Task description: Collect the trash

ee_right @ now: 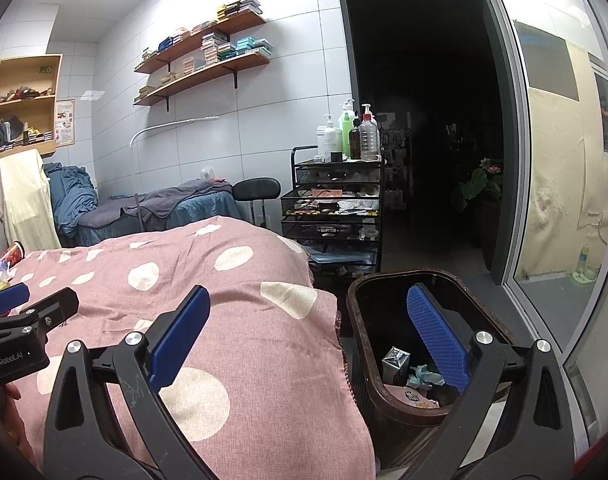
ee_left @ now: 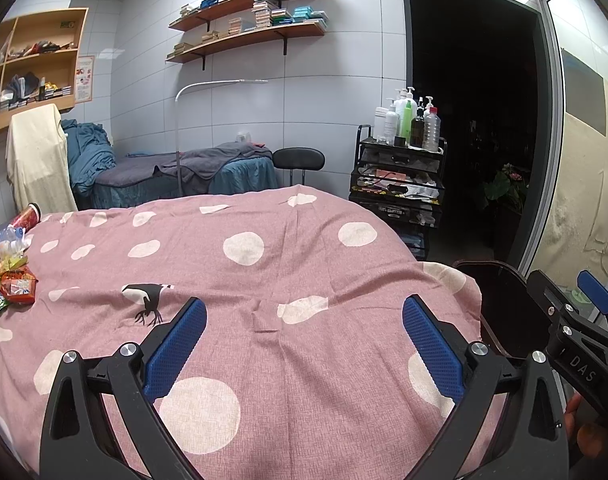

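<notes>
Both my tongs, left gripper (ee_left: 304, 344) and right gripper (ee_right: 307, 340), gape empty; bin (ee_right: 357, 320) holds some scraps, far-left wrappers (ee_left: 12, 284) remain on the bedspread (ee_left: 284, 280).

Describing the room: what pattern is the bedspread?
Pink bedspread with white polka dots and a black bird; left wrist view shows it best.

The bedspread (ee_left: 288, 280) is dusty pink with cream polka dots and a black deer print. Far left on it lie red, orange and green wrappers (ee_left: 10, 284). The bin (ee_right: 355, 320) at near right is dark brown; both grippers' pads (ee_left: 176, 348) are blue.
</notes>
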A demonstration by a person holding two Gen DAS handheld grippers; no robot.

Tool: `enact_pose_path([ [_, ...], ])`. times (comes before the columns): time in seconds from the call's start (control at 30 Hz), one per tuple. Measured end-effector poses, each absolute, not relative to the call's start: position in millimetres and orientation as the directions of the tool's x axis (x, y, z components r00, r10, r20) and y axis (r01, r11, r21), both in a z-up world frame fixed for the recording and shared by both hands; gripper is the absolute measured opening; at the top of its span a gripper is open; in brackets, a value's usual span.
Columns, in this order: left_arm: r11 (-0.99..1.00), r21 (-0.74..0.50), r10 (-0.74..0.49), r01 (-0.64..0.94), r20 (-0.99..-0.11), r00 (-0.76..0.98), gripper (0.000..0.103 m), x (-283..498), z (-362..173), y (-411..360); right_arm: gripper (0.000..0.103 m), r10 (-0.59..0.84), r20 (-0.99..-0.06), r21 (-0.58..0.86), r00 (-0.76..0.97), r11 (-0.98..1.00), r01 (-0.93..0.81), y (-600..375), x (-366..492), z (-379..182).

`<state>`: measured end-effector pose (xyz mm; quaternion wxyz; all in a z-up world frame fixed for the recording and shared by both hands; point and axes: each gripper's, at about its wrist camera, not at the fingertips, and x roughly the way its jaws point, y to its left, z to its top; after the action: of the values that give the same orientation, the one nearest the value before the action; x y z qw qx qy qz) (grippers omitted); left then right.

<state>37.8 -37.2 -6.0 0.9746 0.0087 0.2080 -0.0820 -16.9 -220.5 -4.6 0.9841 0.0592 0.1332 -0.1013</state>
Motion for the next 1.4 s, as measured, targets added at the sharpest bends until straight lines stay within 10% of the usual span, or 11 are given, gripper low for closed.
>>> enact_pose_path([
  [1.4, 0.983, -0.019, -0.171, 0.181, -0.435, 0.884, 0.098, 33.7, -8.4, -43.7, 0.098, -0.198, -0.292, 0.105, 0.936, 0.966, 0.237, -215.5, -17.0, -8.0],
])
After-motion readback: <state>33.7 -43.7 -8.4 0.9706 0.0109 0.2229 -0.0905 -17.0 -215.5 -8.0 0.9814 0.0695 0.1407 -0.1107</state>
